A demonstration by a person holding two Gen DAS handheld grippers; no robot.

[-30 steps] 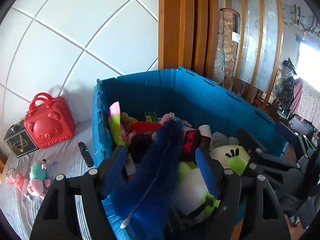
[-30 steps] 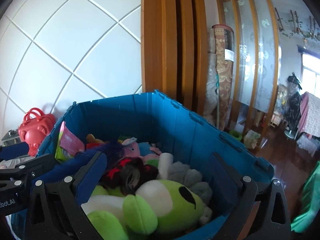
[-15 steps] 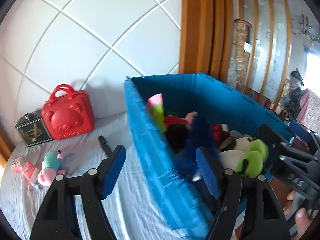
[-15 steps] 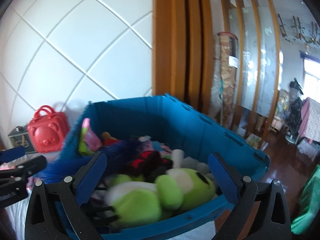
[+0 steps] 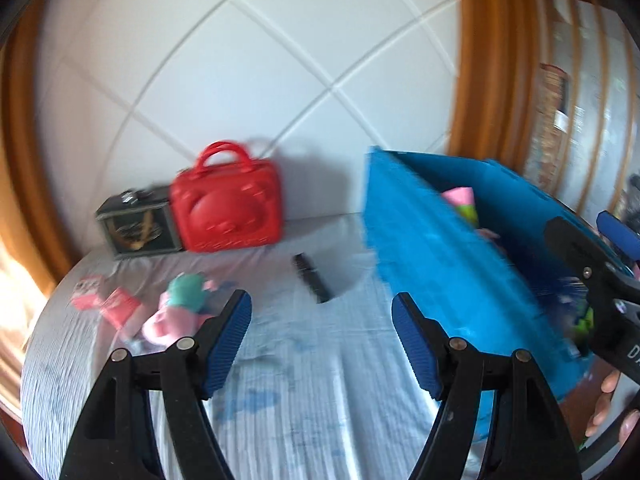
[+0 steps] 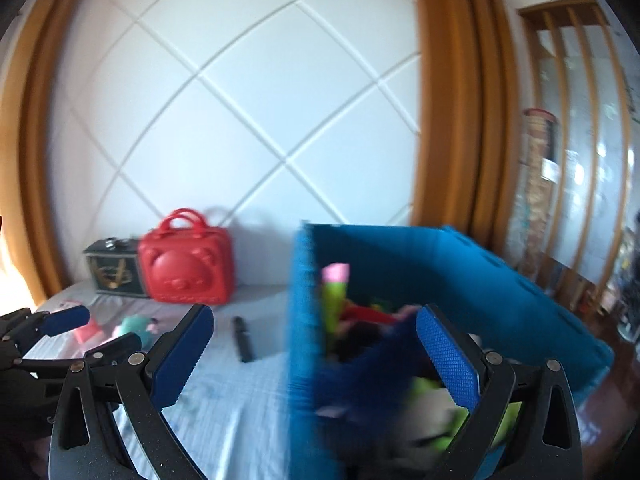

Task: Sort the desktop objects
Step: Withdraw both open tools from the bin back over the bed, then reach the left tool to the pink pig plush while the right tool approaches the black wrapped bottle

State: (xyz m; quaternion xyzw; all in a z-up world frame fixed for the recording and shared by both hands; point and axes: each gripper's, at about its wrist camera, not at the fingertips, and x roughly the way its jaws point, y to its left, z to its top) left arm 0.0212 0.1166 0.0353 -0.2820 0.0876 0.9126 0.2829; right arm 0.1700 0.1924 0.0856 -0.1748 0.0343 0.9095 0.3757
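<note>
We hold the left gripper [image 5: 321, 312] wide apart above the grey cloth [image 5: 304, 392], with nothing between its blue pads [image 5: 230, 332]. Going left to right along the far edge, we see a dark box [image 5: 138, 228] with a gold mark, touching a red bear-faced bag [image 5: 228, 210] that stands upright against the white wall [image 5: 240, 60]. Nearer us, on the left of the cloth, lie two small pink packets [image 5: 104, 300] and, just beside them, a pink and teal soft toy [image 5: 178, 308]. A thin black stick [image 5: 312, 278] lies alone in the middle of the cloth, between the bag and the bin. On the right stands a blue bin [image 5: 432, 248]; a pink and green thing [image 6: 336, 292] leans at its left wall, and soft toys [image 6: 440, 412] fill it, too blurred to tell apart. Our right gripper [image 6: 314, 354] is also spread wide and holds nothing, hanging over the bin's near left corner.
</note>
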